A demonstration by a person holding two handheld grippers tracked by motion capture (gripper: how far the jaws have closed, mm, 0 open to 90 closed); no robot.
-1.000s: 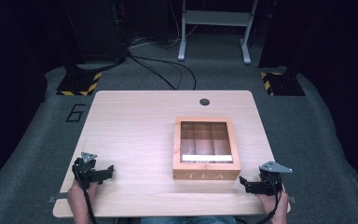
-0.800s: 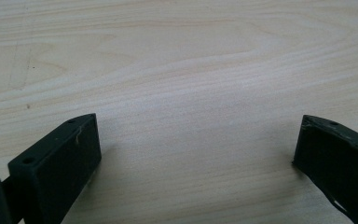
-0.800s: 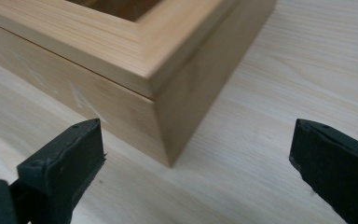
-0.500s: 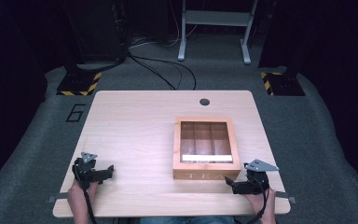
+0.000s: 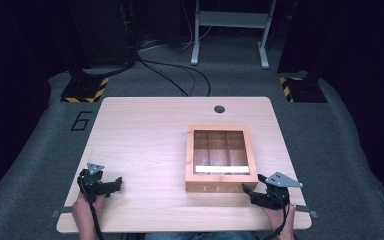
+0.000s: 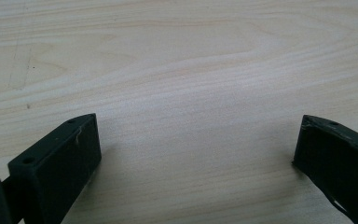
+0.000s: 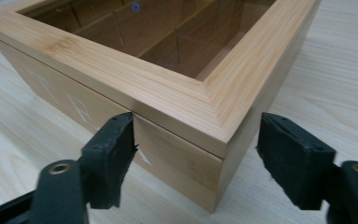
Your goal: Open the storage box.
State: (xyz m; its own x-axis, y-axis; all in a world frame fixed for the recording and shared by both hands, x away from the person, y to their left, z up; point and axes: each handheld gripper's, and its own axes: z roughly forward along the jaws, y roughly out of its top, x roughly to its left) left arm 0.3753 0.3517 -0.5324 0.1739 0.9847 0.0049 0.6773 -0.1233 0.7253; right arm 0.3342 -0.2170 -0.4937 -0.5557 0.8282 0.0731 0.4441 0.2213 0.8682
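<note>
A wooden tea box (image 5: pixel 221 159) sits on the right half of the pale wooden worktop (image 5: pixel 145 135), its front face lettered "TEA" and turned toward the person. Its lid is down, with a clear pane showing the dividers inside.

The right gripper (image 5: pixel 248 191) lies low at the box's near right corner, held by a hand at the worktop's front edge. In the right gripper view the two black fingers (image 7: pixel 109 156) stand either side of that corner: the left one lies against the lettered front face just under the lid seam, the right one stands off the side wall with a gap showing. The fingers have just been closing, with the corner of the box between them, but they are not yet pinching it.

The left gripper (image 5: pixel 116 182) rests near the front left of the worktop, well apart from the box. In the left gripper view its fingers (image 6: pixel 70 158) are spread wide over bare wood, nothing between them.

A small dark round hole (image 5: pixel 219 109) marks the far edge of the worktop.
</note>
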